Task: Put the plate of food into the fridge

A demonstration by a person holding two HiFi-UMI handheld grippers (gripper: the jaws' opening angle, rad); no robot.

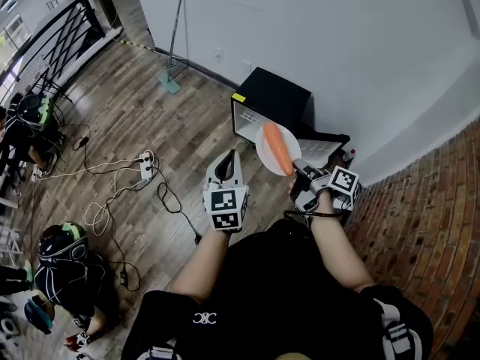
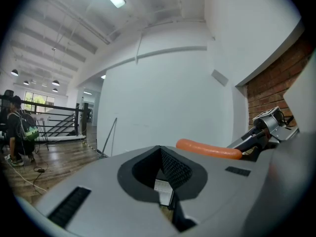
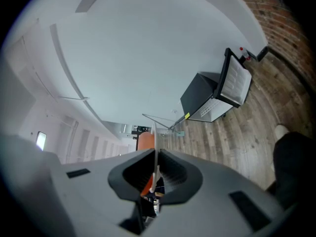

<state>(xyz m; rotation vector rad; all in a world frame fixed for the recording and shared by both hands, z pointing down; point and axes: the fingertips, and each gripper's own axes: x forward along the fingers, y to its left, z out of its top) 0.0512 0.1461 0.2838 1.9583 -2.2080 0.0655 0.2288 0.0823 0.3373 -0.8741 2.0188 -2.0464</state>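
In the head view, we carry the plate [image 1: 262,153] in our right gripper [image 1: 300,169], which pinches it at the near rim. That leaves the rest of the plate reaching out ahead of the gripper. A long orange piece of food [image 1: 278,147] lies across the plate. We judge the plate is held close to level so the food does not roll off. The fridge [image 1: 274,96], a small black box on the wooden floor [image 1: 150,118], stands ahead of and below this gripper. Its door [image 1: 321,148] is swung open, so the way in looks free. Our left gripper [image 1: 227,162] hangs beside the right one, a little apart, and touches nothing.

In the left gripper view, the left gripper [image 2: 161,168] has its jaws together with nothing between them, so we take it as spare for now. To its right, the orange food [image 2: 207,149] shows above the gripper body, and beyond that is the right gripper [image 2: 266,127].

In the right gripper view, the right gripper [image 3: 154,174] is clamped on the plate [image 3: 155,142]. The plate shows edge-on as a thin white line rising from between the jaws. The food [image 3: 145,141] sits just left of that line. The fridge [image 3: 207,100] and its open door [image 3: 237,80] lie ahead and to the right, well apart from the plate. We judge the plate has yet to be lowered and brought across to the opening.
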